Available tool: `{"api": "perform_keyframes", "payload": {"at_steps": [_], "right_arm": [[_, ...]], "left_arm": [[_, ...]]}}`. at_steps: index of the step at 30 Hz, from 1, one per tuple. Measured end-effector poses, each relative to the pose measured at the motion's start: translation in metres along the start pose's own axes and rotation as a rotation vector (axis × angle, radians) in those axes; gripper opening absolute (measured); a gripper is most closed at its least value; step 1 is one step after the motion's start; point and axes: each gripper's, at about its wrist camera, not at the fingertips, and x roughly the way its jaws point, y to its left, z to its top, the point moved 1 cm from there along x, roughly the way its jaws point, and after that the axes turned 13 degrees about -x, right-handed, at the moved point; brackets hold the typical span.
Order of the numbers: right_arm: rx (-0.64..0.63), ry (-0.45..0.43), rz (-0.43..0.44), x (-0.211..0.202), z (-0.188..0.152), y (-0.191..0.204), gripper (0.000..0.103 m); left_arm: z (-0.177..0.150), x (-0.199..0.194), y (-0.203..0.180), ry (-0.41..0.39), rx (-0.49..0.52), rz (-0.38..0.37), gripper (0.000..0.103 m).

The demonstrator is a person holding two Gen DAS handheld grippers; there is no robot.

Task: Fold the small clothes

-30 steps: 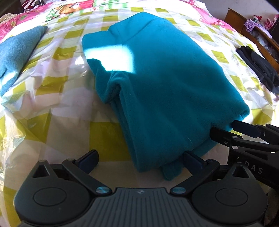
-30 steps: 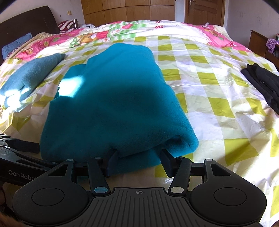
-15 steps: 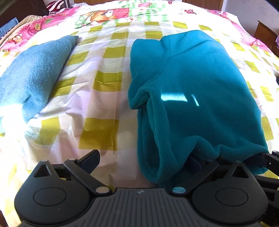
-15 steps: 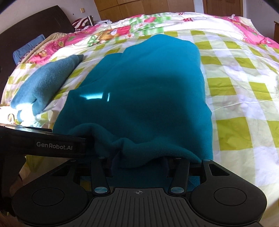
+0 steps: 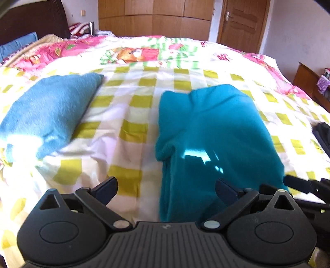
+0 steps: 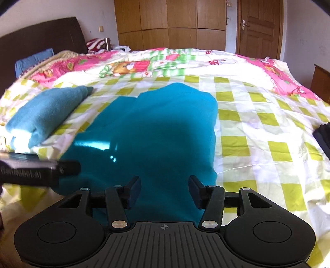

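Far to my left on the bed lies a folded light-blue fleece garment (image 5: 47,111), resting on the yellow-and-white checked bedsheet (image 5: 127,115) with sunlight washing out its near end. It sits well apart from the piece I am working on.

My left gripper (image 5: 166,188) is spread wide and holds nothing. Its left finger hangs over bare sheet, while its right finger sits over the near edge of the teal fleece garment (image 5: 216,132). The garment's left side edge passes between the two fingers, and I cannot tell whether either finger touches the cloth.

The teal fleece garment lies near the middle of the bed, folded into a long shape that runs away from me towards the pink cartoon-print quilt (image 6: 123,64) at the far end. A patch of sunlight falls across its near half.

My right gripper (image 6: 164,190) is also released, both fingers apart over the garment's near end, with teal cloth filling the gap between them. Nothing is pinched.

At the right edge of the bed lies a dark garment (image 5: 321,134), only partly in view. Beyond the bed stand a wooden wardrobe (image 6: 169,16) and a wooden door (image 6: 259,26).
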Motion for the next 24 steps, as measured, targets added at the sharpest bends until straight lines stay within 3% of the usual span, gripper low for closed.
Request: {"api": "perform_keyframes", "payload": {"at_steps": [1,2,5,6,8,10,14,17,21,22,24], "right_arm": [[-0.007,0.036,0.011,0.009,-0.003,0.000,0.051],[-0.017,0.066,0.019,0.013,-0.007,0.000,0.050],[-0.136,0.108,0.042,0.002,-0.024,0.007,0.051],[-0.180,0.133,0.056,0.000,-0.028,0.010,0.052],[-0.244,0.141,0.048,-0.006,-0.036,0.016,0.052],[-0.275,0.126,0.018,-0.013,-0.037,0.019,0.052],[-0.339,0.007,0.037,-0.033,-0.029,0.024,0.053],[-0.383,-0.008,0.043,-0.026,-0.024,0.024,0.053],[-0.259,-0.010,0.074,-0.018,-0.016,0.007,0.053],[-0.285,-0.023,0.075,-0.020,-0.018,0.009,0.052],[-0.360,-0.031,0.067,-0.024,-0.023,0.016,0.052]], "left_arm": [[0.002,0.009,0.000,0.017,0.008,0.024,0.103],[0.003,0.022,0.001,0.087,0.028,0.029,0.103],[-0.021,0.028,0.006,0.288,0.067,-0.092,0.103],[-0.032,0.027,0.004,0.327,0.112,-0.097,0.103],[-0.051,0.013,-0.002,0.296,0.225,-0.065,0.103],[-0.051,-0.005,-0.004,0.246,0.249,-0.079,0.103],[-0.028,-0.025,0.003,0.177,0.176,-0.160,0.103],[-0.014,-0.012,0.005,0.134,0.168,-0.111,0.103],[-0.008,0.017,0.011,0.233,0.016,-0.173,0.102],[-0.012,0.020,0.009,0.247,0.016,-0.172,0.096],[-0.021,0.022,0.004,0.268,0.064,-0.164,0.063]]}}
